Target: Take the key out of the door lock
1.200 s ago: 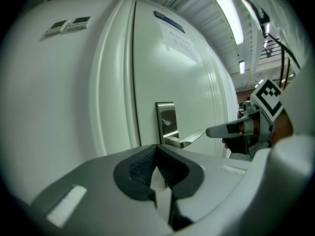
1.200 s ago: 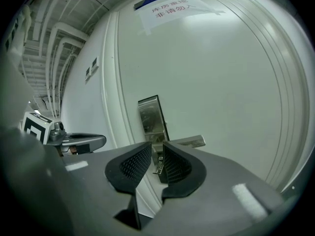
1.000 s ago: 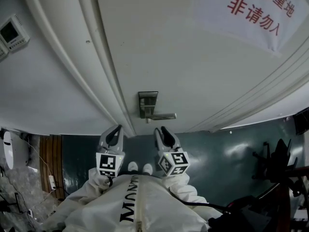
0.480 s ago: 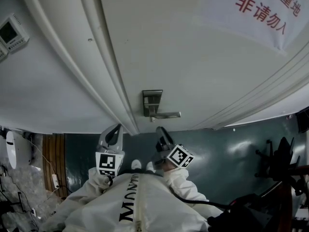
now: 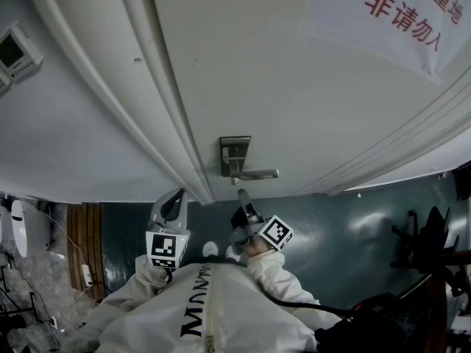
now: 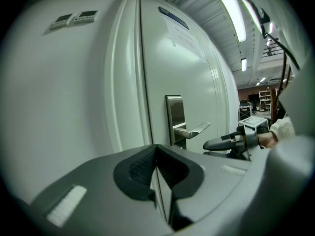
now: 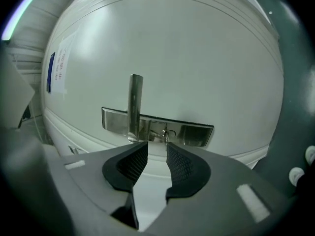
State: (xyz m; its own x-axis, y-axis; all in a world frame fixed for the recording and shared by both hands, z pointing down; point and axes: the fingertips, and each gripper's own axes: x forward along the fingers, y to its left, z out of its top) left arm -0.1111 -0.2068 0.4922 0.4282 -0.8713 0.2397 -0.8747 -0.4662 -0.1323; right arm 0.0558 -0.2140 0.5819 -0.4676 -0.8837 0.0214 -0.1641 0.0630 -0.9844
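- The right gripper (image 7: 156,149) was level in front of the lock with its jaws spread. They had just been opening, and nothing lay between the pads.
- The key (image 7: 166,133) sat in the steel lock plate (image 7: 194,133), a small ring on its head. It was just beyond the tip of one pad, off the middle of the gap.
- Closing from there would likely nip only the key's edge or its ring, and the key would slip free when pulled.
- A pull out of line with the keyhole could bind the key in the cylinder.
- The lever handle (image 7: 135,95) stood just beside the key and crowded that side. A pad could catch the lever's root instead.
- The white door (image 7: 172,48) was close behind, so an overshoot would knock the tips on the plate.
- The left gripper (image 6: 156,149) hung off to the side near the door frame (image 5: 147,123), pressed together on nothing and clear of the lock.
- A notice with red print (image 5: 401,13) and wall control panels (image 5: 16,50) were well apart from the work.
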